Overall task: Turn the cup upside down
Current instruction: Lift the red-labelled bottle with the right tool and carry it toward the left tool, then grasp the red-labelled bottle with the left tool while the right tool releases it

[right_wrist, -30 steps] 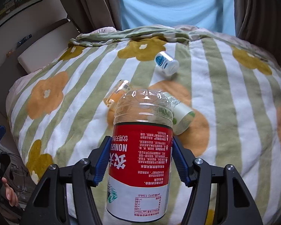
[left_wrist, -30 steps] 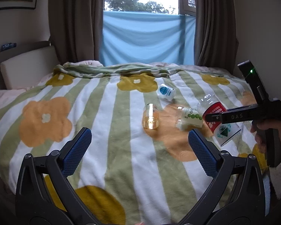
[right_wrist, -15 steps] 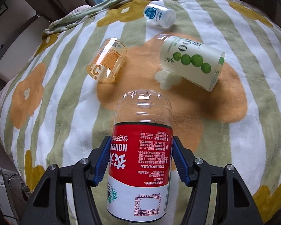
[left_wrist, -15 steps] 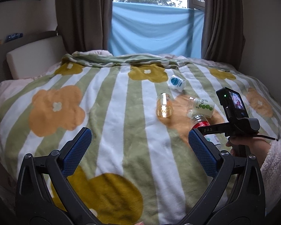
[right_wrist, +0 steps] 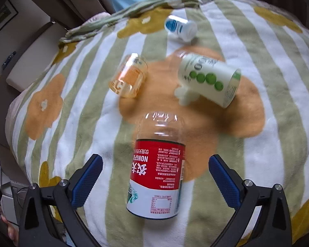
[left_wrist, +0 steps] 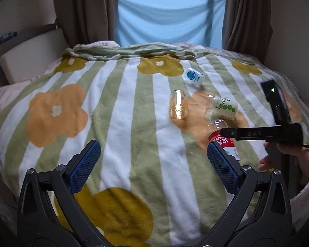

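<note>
While the red-labelled cup (right_wrist: pixel 157 173) stands on the striped blanket (right_wrist: pixel 278 82), clear base up, between my right tool (right_wrist: pixel 155 174)'s spread fingers, neither pad touches it. My left tool (left_wrist: pixel 154 164) hangs wide open, empty. An orange cup (right_wrist: pixel 128 76) lies nearby.

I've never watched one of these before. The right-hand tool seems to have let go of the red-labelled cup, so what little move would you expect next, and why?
Probably draw the right gripper straight back, clear of the red-labelled cup. Its jaws stand wide apart with gaps on both sides, and the cup rests on the blanket with its clear closed end towards the other containers. On soft bedding a brush might tip it.
</note>
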